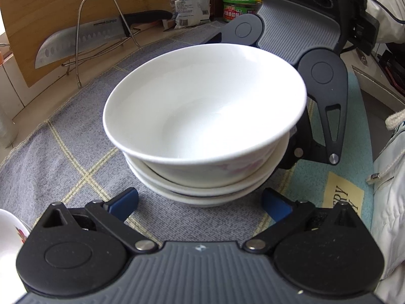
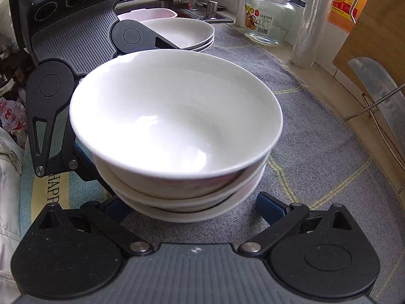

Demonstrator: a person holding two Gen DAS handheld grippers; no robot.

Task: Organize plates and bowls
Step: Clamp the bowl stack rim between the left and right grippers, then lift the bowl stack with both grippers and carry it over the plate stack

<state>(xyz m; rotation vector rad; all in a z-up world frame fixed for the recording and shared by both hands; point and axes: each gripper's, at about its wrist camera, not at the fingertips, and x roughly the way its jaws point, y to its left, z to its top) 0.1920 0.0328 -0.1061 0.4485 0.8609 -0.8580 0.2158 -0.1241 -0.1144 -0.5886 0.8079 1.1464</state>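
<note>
A stack of white bowls (image 1: 202, 116) stands on the grey checked mat; the top bowl has a pink flower on its outside. My left gripper (image 1: 200, 202) is open, its blue fingertips (image 1: 124, 201) either side of the stack's base, just short of it. My right gripper (image 2: 195, 207) is open too, facing the stack (image 2: 177, 121) from the opposite side with its fingertips (image 2: 269, 209) flanking the bottom bowl. Each gripper shows behind the stack in the other's view. A pile of white plates (image 2: 187, 34) sits further back in the right wrist view.
A knife (image 1: 83, 39) rests in a wire rack (image 1: 101, 25) against a wooden board. A glass jar (image 2: 269, 15), an orange bottle (image 2: 351, 2), packets (image 1: 192, 2) and a green-lidded tub (image 1: 236, 8) line the counter's back. A white bowl's edge (image 1: 10, 240) is at lower left.
</note>
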